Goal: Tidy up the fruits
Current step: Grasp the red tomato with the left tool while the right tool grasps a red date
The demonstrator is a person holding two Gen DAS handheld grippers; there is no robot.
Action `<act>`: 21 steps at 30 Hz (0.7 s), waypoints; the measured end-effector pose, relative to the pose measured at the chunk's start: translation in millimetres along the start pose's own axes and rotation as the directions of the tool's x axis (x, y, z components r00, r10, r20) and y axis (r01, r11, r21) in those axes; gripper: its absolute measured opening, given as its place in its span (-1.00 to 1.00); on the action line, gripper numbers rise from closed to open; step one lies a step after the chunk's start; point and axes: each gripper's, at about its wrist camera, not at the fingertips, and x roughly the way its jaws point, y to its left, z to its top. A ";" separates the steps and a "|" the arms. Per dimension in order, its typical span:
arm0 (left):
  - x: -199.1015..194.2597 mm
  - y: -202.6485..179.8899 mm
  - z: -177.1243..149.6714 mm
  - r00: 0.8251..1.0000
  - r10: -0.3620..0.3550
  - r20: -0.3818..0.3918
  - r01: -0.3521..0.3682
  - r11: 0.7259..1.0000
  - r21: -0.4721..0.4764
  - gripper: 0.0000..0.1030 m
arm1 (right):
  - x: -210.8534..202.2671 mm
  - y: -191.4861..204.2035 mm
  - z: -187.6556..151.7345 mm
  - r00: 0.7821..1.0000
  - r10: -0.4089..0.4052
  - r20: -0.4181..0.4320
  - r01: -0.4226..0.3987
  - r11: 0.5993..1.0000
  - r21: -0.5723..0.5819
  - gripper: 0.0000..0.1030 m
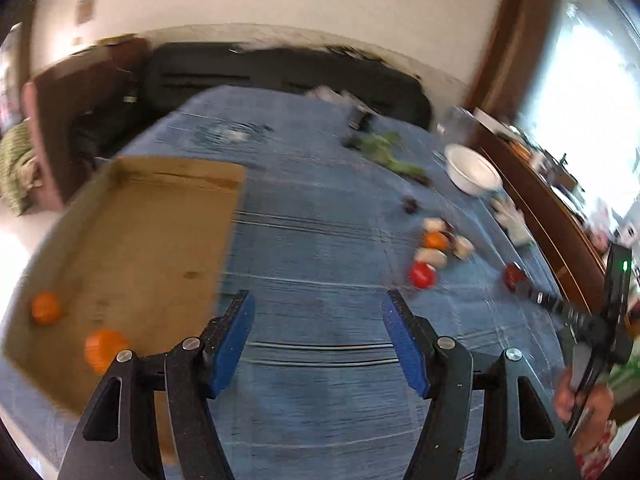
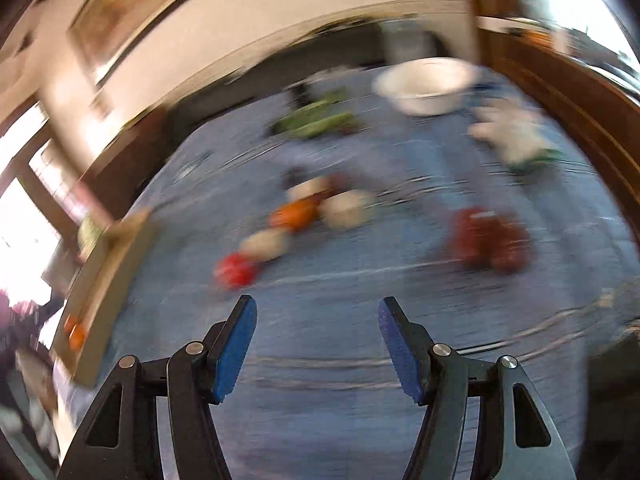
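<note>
Both views are motion-blurred. My left gripper [image 1: 318,300] is open and empty above the blue cloth, right of a shallow cardboard tray [image 1: 168,216] that holds two oranges [image 1: 46,307] [image 1: 104,349]. Farther right lie a red fruit [image 1: 422,274], an orange [image 1: 435,240] and pale round items [image 1: 432,257]. My right gripper [image 2: 318,304] is open and empty, short of the same cluster: red fruit [image 2: 236,270], orange [image 2: 294,215], pale items [image 2: 348,208], and a dark red bunch [image 2: 490,238]. The right gripper also shows at the left wrist view's right edge [image 1: 520,280], near a dark red item.
A white bowl [image 1: 472,170] [image 2: 426,84] stands at the far right of the table. Green vegetables [image 1: 384,150] [image 2: 316,120] lie at the back. A white and green bundle [image 2: 516,136] lies right. A wooden edge [image 1: 540,204] borders the table's right side.
</note>
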 end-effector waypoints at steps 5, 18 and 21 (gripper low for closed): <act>41.1 -39.3 -1.7 0.997 -0.046 -0.069 0.051 0.995 0.081 0.27 | -1.7 -39.1 13.8 0.998 -0.058 0.026 0.056 0.994 0.098 0.32; 114.7 -89.9 14.6 0.981 -0.143 -0.128 0.163 0.973 0.163 0.26 | 27.9 -46.8 43.0 0.983 -0.158 0.088 0.155 0.987 0.046 0.30; 131.0 -98.9 16.8 0.976 -0.165 -0.141 0.189 0.965 0.180 0.22 | 38.5 -34.0 50.9 0.982 -0.165 0.088 0.169 0.984 -0.047 0.30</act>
